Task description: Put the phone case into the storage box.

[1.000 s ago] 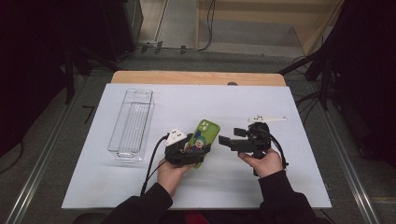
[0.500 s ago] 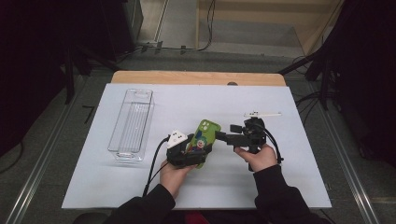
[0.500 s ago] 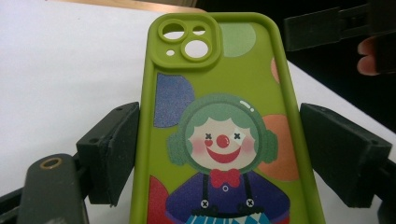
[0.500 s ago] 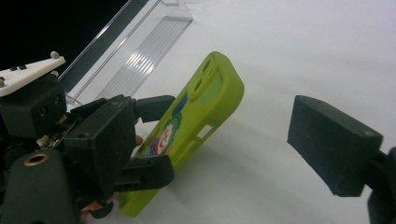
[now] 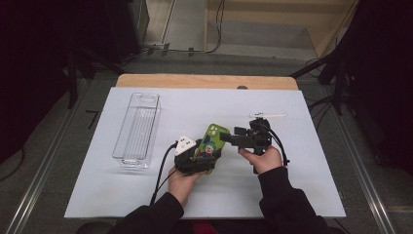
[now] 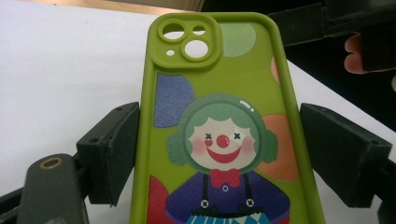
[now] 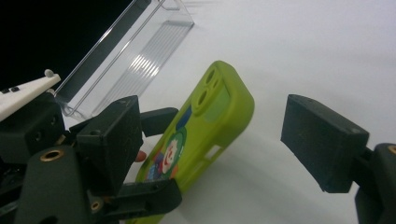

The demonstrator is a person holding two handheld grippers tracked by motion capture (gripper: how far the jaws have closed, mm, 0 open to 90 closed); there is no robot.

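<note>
While the green phone case (image 6: 219, 121) is pinched along its two long edges by the left gripper (image 5: 197, 158), it is held tilted just above the white table (image 5: 302, 195), camera cut-out pointing away — clown print facing up. The right gripper (image 5: 233, 136) is held spread just beside the case's top end, not touching it.

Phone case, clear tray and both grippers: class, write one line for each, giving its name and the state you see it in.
Phone case: held off the table, printed back showing, camera end away from the left hand.
Left gripper: shut on the phone case, one jaw on each long edge.
Right gripper: open, jaws apart beside the case's camera end.
Clear tray: upright on the white table, nothing inside.
</note>
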